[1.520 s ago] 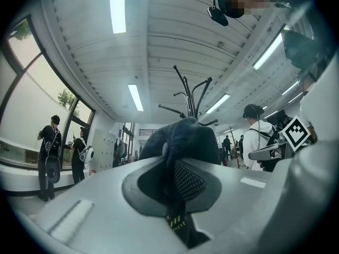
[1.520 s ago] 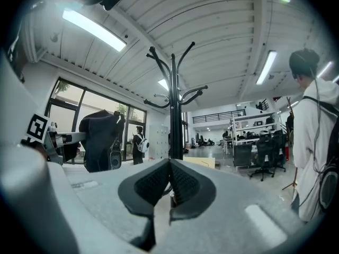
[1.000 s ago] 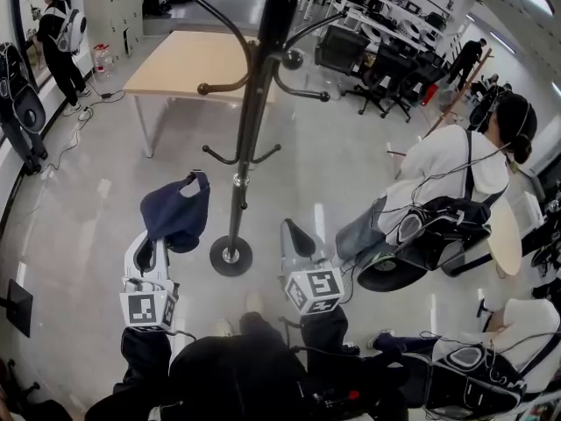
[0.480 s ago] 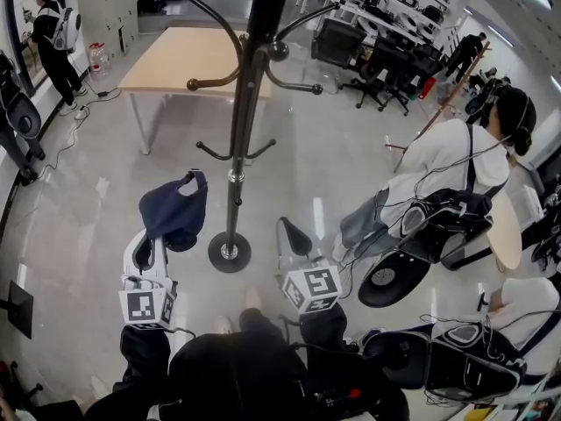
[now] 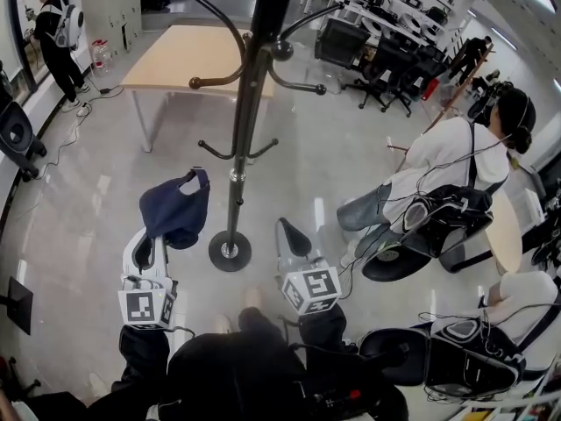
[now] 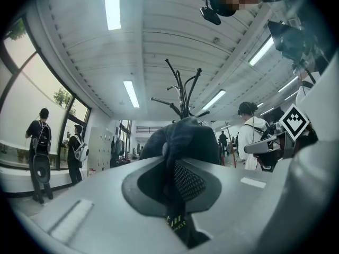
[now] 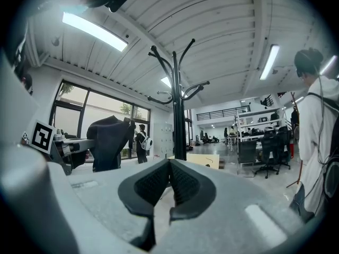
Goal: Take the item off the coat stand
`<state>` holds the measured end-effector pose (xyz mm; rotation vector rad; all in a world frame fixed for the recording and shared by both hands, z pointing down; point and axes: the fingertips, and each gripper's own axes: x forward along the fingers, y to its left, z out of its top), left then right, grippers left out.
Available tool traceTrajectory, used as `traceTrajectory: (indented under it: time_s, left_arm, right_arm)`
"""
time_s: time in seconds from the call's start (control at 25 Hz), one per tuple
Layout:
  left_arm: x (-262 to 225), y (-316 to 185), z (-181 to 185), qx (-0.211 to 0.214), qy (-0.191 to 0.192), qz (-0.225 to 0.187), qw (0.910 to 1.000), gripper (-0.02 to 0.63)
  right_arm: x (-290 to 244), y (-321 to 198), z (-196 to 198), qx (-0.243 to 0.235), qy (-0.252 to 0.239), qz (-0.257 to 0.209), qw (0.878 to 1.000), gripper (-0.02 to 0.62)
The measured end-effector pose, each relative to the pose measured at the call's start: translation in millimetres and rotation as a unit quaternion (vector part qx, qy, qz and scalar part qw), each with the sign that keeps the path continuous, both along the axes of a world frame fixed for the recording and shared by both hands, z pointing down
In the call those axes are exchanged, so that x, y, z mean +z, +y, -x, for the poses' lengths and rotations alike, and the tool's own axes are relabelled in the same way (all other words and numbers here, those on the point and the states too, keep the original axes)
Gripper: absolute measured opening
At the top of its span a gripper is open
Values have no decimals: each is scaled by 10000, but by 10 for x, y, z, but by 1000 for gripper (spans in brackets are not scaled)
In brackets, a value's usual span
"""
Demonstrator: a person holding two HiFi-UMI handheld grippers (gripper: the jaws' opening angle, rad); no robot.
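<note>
Your left gripper [image 5: 163, 240] was clamped on the navy item [image 5: 175, 213], a soft fabric piece that looked like a cap. In the left gripper view the jaws stood nearly together, with a fold of the dark cloth pinched between the pads [image 6: 186, 180]. The rest of the item bulged up past the gripper tip.

The item hung clear of the coat stand [image 5: 241, 121]. In the head view it sat to the left of the pole, just beside it and above the floor [image 5: 79, 226], and it touched no hook. The hooks [image 5: 235, 154] visible on the stand carried nothing. The right gripper view showed the upper arms of the stand bare as well.

Your right gripper [image 5: 294, 235] was held to the right of the round base [image 5: 230, 253]. Its jaws were closed pad against pad with nothing between them, so it played no part in the hold.

Judged from this position, the removal itself was complete: the item was off the stand and secured in one gripper. Whatever remained was small. You could have carried the item further from the pole or set it down, though the task names no destination. The wooden counter [image 5: 184, 60] stood well behind the stand. A seated person [image 5: 447, 165] occupied the space to your right.
</note>
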<state>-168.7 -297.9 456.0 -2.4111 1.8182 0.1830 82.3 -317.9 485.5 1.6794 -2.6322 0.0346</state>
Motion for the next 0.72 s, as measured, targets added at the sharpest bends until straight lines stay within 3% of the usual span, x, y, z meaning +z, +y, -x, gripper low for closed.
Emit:
traceTrajectory:
  time_s: [0.72]
  left_arm:
    - [43,-40,52,18,43,22,10000,18]
  right_arm:
    - [-26,-31,22,28,-2,12,10000,2]
